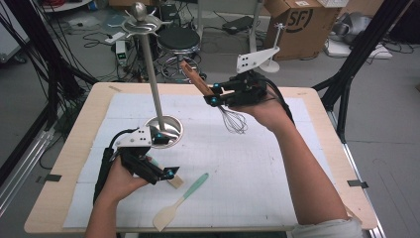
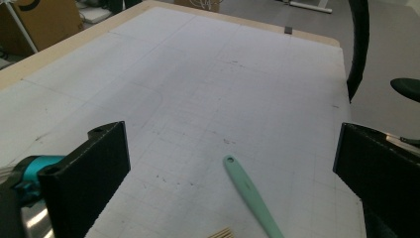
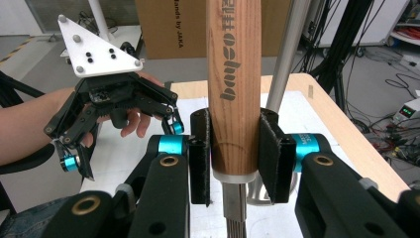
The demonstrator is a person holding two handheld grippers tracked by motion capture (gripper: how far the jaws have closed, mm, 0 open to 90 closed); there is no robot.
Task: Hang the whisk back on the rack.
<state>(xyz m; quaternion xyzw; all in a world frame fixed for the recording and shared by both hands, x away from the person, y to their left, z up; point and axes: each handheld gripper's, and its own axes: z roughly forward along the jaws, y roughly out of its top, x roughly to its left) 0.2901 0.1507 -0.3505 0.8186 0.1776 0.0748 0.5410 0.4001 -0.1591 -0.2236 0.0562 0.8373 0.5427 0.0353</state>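
Observation:
My right gripper (image 1: 212,94) is raised over the far middle of the table and shut on the wooden handle (image 3: 233,74) of a whisk. The handle (image 1: 193,75) slants up to the far left, and the wire head (image 1: 234,121) hangs below the hand. A metal stand rises close to the left of it, with a round base (image 1: 171,133) and a pole (image 1: 151,74); the pole (image 3: 287,54) passes just behind the handle. My left gripper (image 1: 166,154) rests low beside the stand's base, open with nothing between its jaws (image 2: 230,134). A mint-handled spatula (image 1: 181,201) lies on the mat in front of it.
A small wooden piece (image 1: 174,182) lies by the left gripper's near jaw. A white gridded mat (image 1: 257,163) covers the wooden table. Cardboard boxes (image 1: 302,25), a stool (image 1: 178,39) and cables stand on the floor beyond the far edge.

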